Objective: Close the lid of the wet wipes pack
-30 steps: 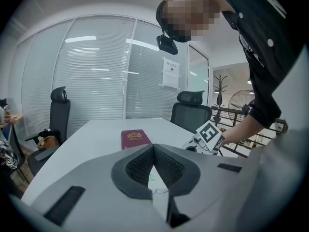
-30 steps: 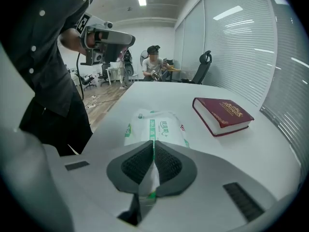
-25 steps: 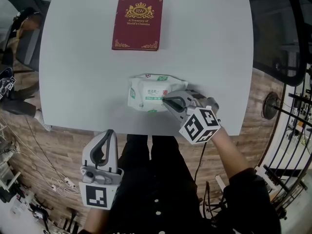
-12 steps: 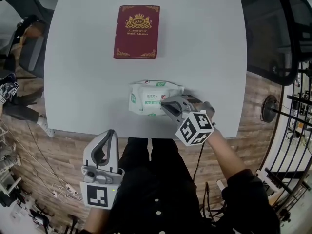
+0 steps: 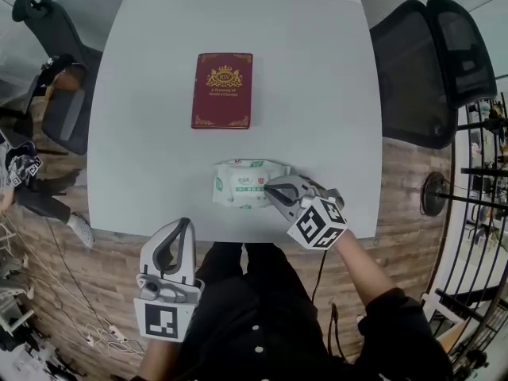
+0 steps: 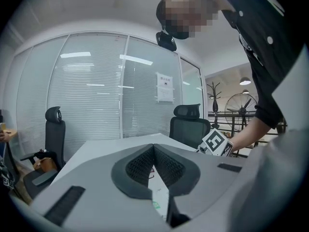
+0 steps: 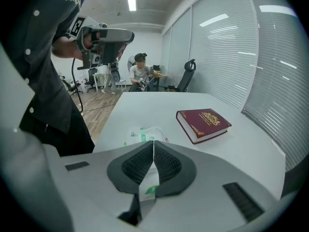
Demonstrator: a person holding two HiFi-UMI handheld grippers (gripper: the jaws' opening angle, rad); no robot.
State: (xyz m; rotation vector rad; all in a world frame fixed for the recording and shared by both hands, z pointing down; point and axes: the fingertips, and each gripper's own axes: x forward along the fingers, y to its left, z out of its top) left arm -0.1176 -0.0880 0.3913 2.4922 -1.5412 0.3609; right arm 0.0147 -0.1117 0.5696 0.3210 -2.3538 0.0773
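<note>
Head view: the pack (image 5: 248,184) lies flat on the table (image 5: 143,133) near its front edge, with the book (image 5: 222,90) well beyond it. The right gripper (image 5: 269,187) reaches in from the right, its tips over the pack's right end, jaws together and holding nothing. The left gripper (image 5: 184,224) hangs off the table's front edge, apart from everything.

Left gripper view: the left gripper (image 6: 153,146) has its jaws pressed together with nothing between them. A white sliver with green print, likely the pack (image 6: 157,201), shows below the tips. The right gripper's cube (image 6: 216,143) sits off to the right.

Right gripper view: the right gripper (image 7: 153,142) is also closed tip to tip and empty (a blunt pusher, not a pincer). The pack (image 7: 140,134) lies just past the tips and the book (image 7: 203,123) is further right. No raised flap shows, so the lid looks down, though whether it has clicked home cannot be told.

To finish the step well, I would set the closed tips on the lid's free edge and press straight down, not sideways, since the soft pack will slide easily. If it shifts, the left gripper can rest on the far end to steady it.
</note>
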